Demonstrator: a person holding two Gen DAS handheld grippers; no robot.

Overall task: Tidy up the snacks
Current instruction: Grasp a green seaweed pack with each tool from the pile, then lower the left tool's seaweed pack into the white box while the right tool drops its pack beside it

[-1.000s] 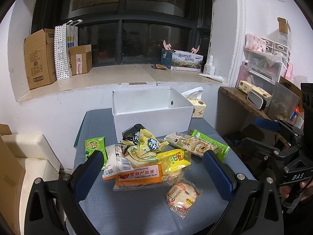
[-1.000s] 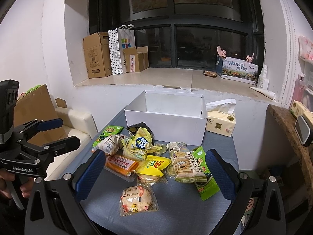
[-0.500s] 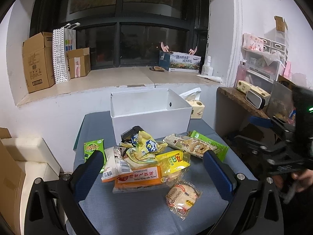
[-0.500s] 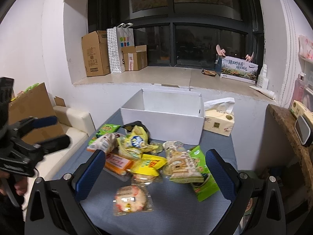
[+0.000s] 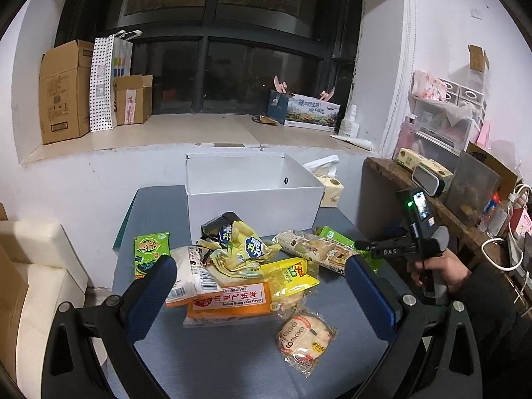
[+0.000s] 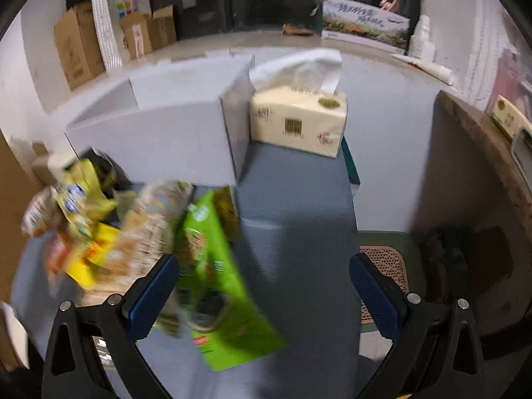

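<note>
The snack pile point(image 5: 252, 272) lies on the grey table point(image 5: 212, 359) just in front of the open white box point(image 5: 252, 196), its nearest packets touching the box's front wall. A round cracker packet point(image 5: 307, 335) sits apart on the near side, a small green packet point(image 5: 151, 254) to the box's front left. A tissue box point(image 6: 297, 121) stands beside the white box's right wall. The left gripper point(image 5: 259, 294) hovers spread wide, empty. The right gripper point(image 6: 262, 294) gapes too, empty, over a long green packet point(image 6: 216, 286); that view is blurred.

On the table point(image 5: 212, 362) the snack pile point(image 5: 252, 272) lies before the open box point(image 5: 252, 196), tissue pack point(image 6: 299, 123) at its right.
</note>
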